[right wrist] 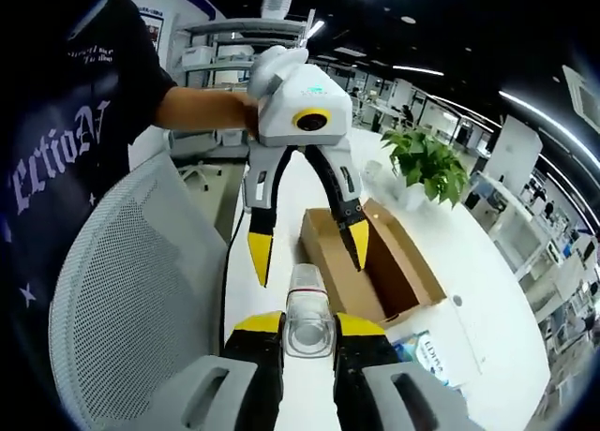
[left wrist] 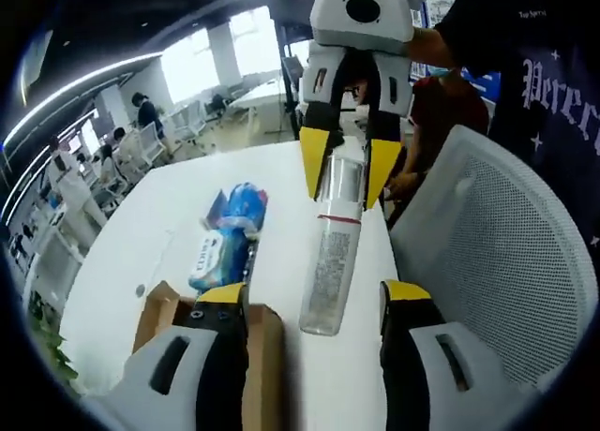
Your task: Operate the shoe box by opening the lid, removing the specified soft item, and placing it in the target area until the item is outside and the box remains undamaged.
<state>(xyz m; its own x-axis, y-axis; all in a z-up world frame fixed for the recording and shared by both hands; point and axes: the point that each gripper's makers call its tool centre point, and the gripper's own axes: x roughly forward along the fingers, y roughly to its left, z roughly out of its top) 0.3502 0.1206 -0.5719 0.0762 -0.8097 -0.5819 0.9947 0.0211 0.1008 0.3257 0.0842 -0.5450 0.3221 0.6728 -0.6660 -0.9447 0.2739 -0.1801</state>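
Note:
A clear bottle [left wrist: 330, 262] with a printed label hangs over the white table [left wrist: 281, 169], and my right gripper [left wrist: 349, 173] is shut on its capped end. In the right gripper view that bottle [right wrist: 307, 330] shows end-on between my right gripper's [right wrist: 307, 326] yellow-tipped jaws. My left gripper [left wrist: 314, 295] stands wide open, its jaws on either side of the bottle's lower end without touching it. Seen from the right gripper view, the left gripper [right wrist: 309, 253] hangs open above the bottle's far end. An open cardboard box [right wrist: 375, 262] lies beside it, also low left as a cardboard box [left wrist: 159, 314].
Blue and white tissue packs [left wrist: 230, 234] lie on the table past the box, one tissue pack [right wrist: 431, 356] near its corner. A white mesh chair [left wrist: 497, 253] stands at the table's edge, the same chair [right wrist: 131, 281] beside a person in a dark shirt. A potted plant [right wrist: 427, 164] stands further back.

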